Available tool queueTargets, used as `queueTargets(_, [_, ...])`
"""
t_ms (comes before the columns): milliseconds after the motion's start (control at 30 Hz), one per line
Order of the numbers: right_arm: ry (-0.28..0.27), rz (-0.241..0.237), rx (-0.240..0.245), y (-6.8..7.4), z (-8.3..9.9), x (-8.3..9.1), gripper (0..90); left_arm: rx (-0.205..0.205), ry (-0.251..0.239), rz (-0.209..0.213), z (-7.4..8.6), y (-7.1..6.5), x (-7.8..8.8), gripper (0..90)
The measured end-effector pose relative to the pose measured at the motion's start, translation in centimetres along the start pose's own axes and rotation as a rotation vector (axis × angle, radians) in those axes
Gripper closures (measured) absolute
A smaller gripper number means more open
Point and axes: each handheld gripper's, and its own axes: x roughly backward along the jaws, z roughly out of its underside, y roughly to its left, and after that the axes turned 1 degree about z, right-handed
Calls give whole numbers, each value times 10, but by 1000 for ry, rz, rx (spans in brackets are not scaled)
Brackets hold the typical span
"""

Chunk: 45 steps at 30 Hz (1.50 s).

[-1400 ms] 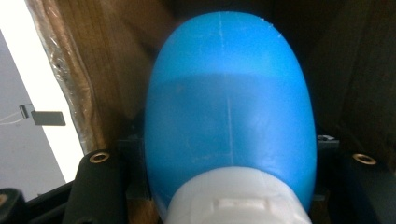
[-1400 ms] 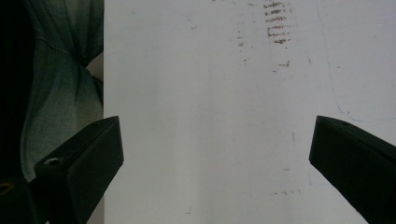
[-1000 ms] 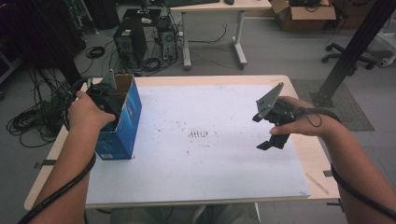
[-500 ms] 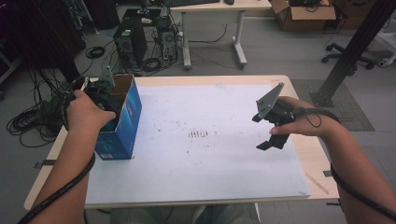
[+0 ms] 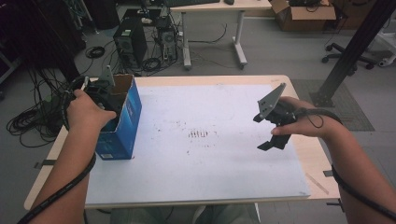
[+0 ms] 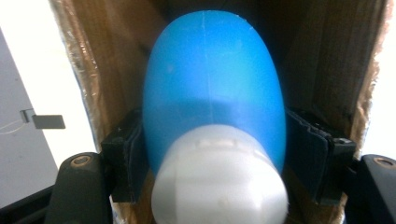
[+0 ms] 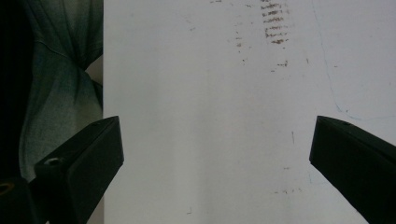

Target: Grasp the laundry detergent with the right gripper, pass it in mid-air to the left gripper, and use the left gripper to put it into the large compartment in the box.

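Blue plastic bottle with a white cap (image 6: 212, 88) sits inside the open blue cardboard box (image 5: 122, 122) at the table's left edge, between the left gripper (image 5: 103, 91), whose jaws have just been opening and now flank its sides without clearly pressing. It looks light, smooth and slippery, best held across its body. Its lower part is hidden; the right gripper (image 5: 271, 135) hovers wide apart, empty, over the white sheet (image 5: 210, 163).
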Motion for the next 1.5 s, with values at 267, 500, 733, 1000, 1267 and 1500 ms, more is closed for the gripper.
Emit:
queueTargets(267, [-7, -2, 2, 0, 0, -1, 29, -1, -22, 0, 6, -1, 12, 249])
queueTargets(500, [-14, -2, 9, 1, -1, 0, 30, -11, -34, -16, 9, -5, 21, 218])
queueTargets(733, [-19, 6, 9, 3, -1, 4, 29, -20, -43, -39, 11, -6, 30, 162])
queueTargets(1000, [-21, 10, 6, 4, -1, 7, 29, -62, -65, -63, 16, -11, 46, 112])
queueTargets(1267, [-23, 10, 6, 4, -3, 9, 29, -123, -86, -88, 21, -21, 63, 59])
queueTargets(1500, [-20, 12, 11, 6, -6, 11, 29, -181, -100, -108, 25, -36, 74, 2])
